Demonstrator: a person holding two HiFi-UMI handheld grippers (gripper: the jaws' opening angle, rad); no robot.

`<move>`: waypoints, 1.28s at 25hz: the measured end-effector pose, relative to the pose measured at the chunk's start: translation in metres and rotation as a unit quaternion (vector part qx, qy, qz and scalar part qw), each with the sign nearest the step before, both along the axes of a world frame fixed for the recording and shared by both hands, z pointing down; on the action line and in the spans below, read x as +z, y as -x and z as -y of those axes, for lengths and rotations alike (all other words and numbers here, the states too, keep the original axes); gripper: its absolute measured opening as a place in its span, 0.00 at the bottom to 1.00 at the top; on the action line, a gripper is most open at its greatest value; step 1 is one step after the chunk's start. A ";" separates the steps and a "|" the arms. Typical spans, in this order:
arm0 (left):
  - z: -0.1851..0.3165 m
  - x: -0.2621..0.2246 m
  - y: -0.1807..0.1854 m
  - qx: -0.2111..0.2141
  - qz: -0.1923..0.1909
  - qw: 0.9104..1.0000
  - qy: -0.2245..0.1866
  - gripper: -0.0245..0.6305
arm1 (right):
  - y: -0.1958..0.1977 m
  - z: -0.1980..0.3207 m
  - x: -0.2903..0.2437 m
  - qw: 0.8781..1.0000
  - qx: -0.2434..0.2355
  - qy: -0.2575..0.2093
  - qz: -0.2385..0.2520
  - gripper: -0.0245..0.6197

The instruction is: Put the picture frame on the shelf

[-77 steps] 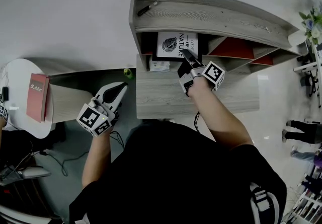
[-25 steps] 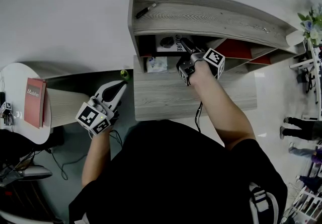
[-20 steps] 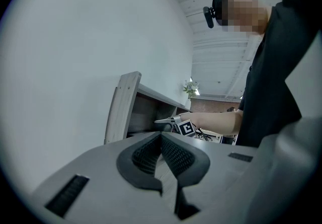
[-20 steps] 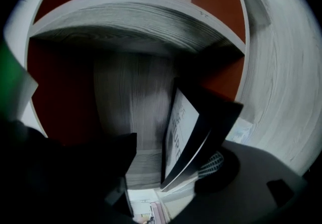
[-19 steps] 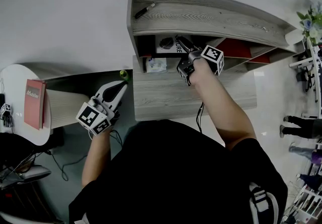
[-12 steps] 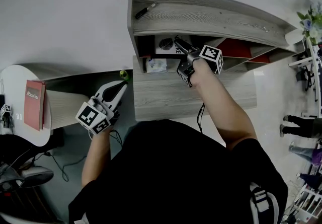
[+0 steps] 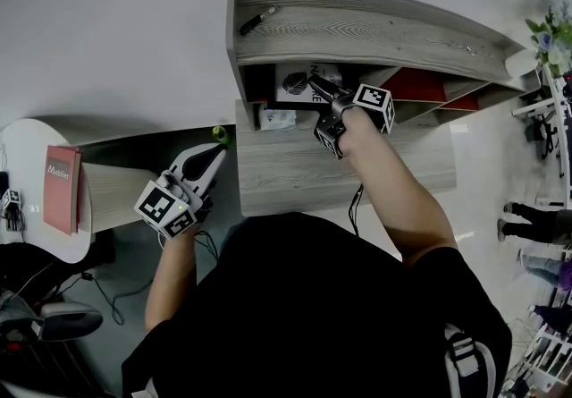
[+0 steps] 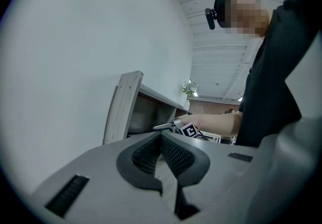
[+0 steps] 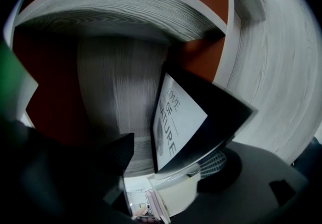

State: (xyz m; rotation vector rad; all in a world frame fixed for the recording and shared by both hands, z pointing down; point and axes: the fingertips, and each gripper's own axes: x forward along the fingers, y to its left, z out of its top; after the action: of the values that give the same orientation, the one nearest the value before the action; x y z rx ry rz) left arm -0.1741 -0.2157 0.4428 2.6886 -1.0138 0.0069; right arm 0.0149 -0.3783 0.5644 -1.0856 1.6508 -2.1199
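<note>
R hand-held gripper (image 7: 317,85): reaching into left compartment under top board of shelf (image 7: 357,25); jaws standing wide apart, pressing on nothing.
Between jaws: picture frame (image 9: 181,117) sitting w/ its near lower edge in the gap; one pad hanging well clear on the printed-face side, other lying just beside the back edge. Touching there or not: not showing clearly.
Frame position: standing on compartment floor, tilting back toward rear wall, printed face turning out toward the person; seemingly resting on its own.
Direction from gripper: lying straight ahead along the jaw line, most of it spreading to the person's left of the tips in head view.
Long axis: appearing to run left-right along the compartment, print turned sideways; jaws straddling its right-hand part.
Nearer arm: R by far. L hand-held gripper (image 7: 213,159) hanging low beside the surface (image 7: 295,168), well apart from shelf, jaws closed together, carrying nothing.
Coming move (judging): drawing R straight back along own jaw line, avoiding the frame's edge; a tilted frame probably tipping if nudged.
Task status (judging): looking nearly done.
</note>
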 end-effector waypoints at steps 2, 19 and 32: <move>0.000 0.000 0.001 0.000 -0.004 1.000 0.000 0.07 | 0.002 0.000 0.005 1.000 -0.002 0.006 0.001 0.62; 0.004 0.002 0.008 0.000 -0.020 1.000 0.008 0.07 | 0.002 0.023 0.020 1.000 0.011 -0.014 -0.006 0.70; 0.009 0.003 0.003 0.004 -0.019 1.000 0.009 0.07 | 0.003 0.018 0.017 1.000 0.005 -0.028 0.009 0.70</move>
State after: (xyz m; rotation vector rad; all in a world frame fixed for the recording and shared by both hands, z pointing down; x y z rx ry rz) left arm -0.1774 -0.2249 0.4455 2.6670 -0.9872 -0.0321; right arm 0.0123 -0.3958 0.5818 -1.0510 1.6832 -2.0583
